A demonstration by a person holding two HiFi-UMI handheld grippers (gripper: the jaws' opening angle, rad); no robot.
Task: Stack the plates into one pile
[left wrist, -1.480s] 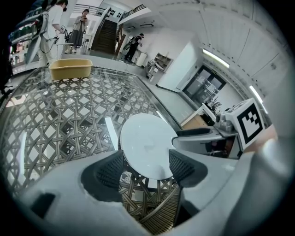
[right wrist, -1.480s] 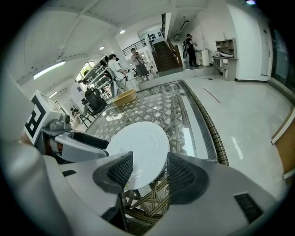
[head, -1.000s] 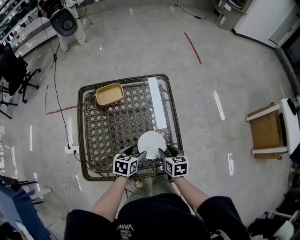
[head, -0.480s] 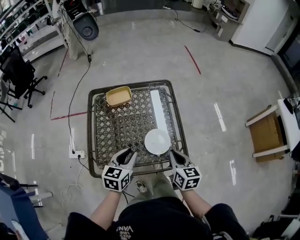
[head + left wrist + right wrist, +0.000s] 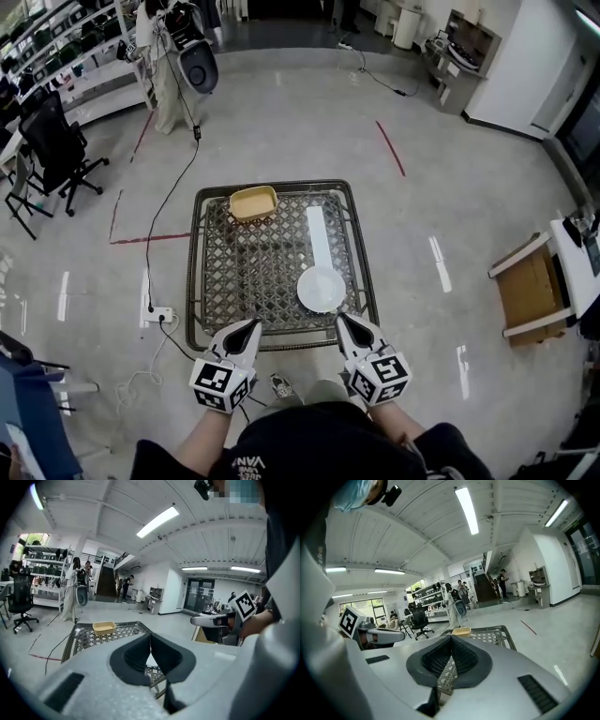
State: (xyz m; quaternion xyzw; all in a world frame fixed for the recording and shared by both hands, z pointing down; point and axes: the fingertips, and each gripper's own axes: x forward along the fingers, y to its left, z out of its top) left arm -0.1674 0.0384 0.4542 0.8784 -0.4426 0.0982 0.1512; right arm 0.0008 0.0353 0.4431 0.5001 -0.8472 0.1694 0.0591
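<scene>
Your left gripper and right gripper have both just been closing, nothing between the jaws, at the table's near edge. The plates rest near its right side.

Across the bench the lattice lies open through the middle and from 6 round to 10 o'clock, while a yellow tub blocks 11 o'clock, a long white strip lies from 1 to 2 o'clock, and the plates sit at 4 o'clock.
</scene>
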